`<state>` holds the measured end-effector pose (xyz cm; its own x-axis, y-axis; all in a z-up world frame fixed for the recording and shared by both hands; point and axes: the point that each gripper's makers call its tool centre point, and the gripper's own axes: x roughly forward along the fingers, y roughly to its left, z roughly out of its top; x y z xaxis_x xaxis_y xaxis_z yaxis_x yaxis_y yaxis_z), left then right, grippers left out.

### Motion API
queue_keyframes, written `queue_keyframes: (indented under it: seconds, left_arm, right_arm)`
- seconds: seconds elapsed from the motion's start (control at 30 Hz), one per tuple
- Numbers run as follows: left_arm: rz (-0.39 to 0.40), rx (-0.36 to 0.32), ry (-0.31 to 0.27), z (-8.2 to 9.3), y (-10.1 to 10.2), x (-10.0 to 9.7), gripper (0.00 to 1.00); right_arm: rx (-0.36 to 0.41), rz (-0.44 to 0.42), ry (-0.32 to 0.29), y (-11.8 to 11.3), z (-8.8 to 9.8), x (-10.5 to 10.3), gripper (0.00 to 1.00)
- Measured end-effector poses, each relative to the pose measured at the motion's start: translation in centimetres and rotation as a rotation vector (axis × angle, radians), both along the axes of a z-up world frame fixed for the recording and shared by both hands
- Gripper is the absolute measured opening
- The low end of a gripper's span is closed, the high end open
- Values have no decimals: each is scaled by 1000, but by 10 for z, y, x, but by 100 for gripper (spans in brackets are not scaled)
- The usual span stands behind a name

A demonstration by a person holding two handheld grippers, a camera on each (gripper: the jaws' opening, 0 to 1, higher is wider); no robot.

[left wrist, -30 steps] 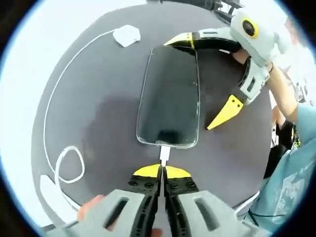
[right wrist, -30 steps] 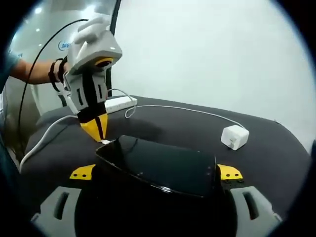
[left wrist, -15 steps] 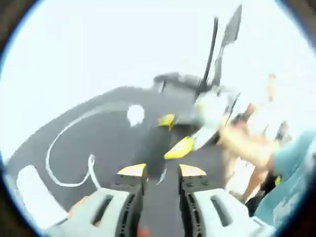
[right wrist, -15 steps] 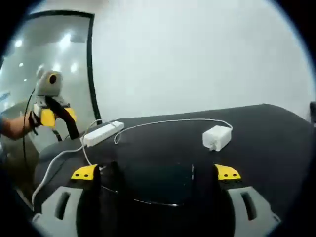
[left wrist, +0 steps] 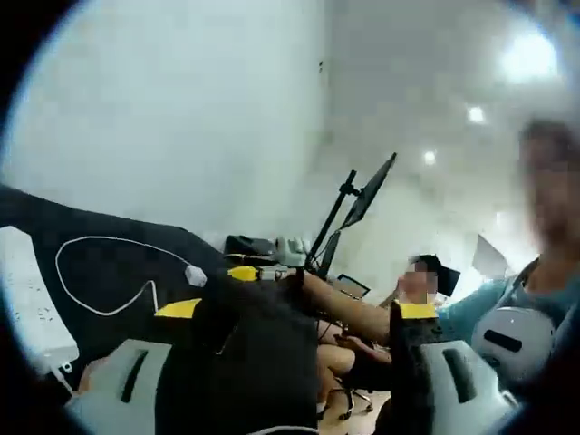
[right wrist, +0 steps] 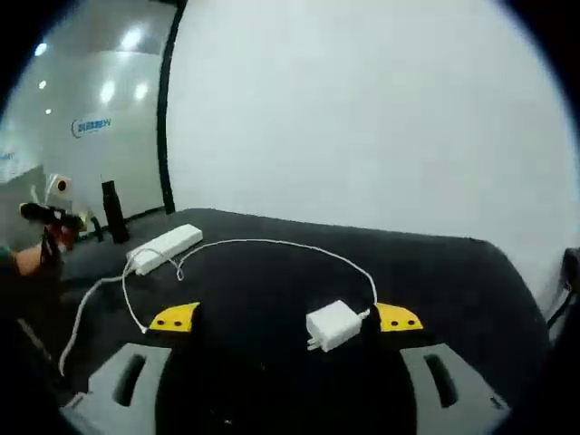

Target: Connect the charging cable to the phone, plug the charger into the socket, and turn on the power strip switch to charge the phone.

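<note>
Your right claw [right wrist: 286, 318] is spread wide and holds nothing. The white charger [right wrist: 333, 324] lies on the black counter [right wrist: 435, 272] between its tips, nearly touching the tip at 3 o'clock. Its cable [right wrist: 272, 245] arcs away to 10 o'clock, near the power strip [right wrist: 166, 247]. Closing off-centre could knock the charger aside, and lifting fast could tug the cable. Your left claw [left wrist: 295, 309] is also wide open, with nothing visibly gripped. The phone cannot be made out.
</note>
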<state>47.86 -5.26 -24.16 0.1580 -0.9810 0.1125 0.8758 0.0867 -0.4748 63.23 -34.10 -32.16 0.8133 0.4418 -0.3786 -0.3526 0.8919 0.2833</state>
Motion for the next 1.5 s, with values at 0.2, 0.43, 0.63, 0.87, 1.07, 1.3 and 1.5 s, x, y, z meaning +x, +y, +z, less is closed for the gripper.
queue_keyframes:
  seconds: [0.2, 0.43, 0.63, 0.87, 1.07, 1.3, 1.5]
  left_arm:
    - [26, 69, -60, -15, 2, 0, 95]
    - [12, 70, -84, -27, 8, -6, 85]
    - [18, 32, -52, -38, 21, -10, 76]
    - [22, 74, -53, -55, 36, -13, 67]
    - [36, 51, -29, -54, 41, -7, 62]
    - [44, 43, -18, -54, 41, -6, 57]
    - [65, 63, -9, -59, 42, -5, 53]
  right_arm:
    - [182, -141, 273, -15, -10, 28, 75]
    - [35, -350, 624, -36, -55, 33, 84]
    - [-44, -449, 766, -7, -82, 17, 72]
    - [-149, -571, 805, -2, -99, 18, 59]
    - [-193, -603, 770, -4, -100, 27, 45]
    - [-271, -506, 731, -5, -99, 41, 32]
    - [-31, -451, 658, -2, -90, 66, 30]
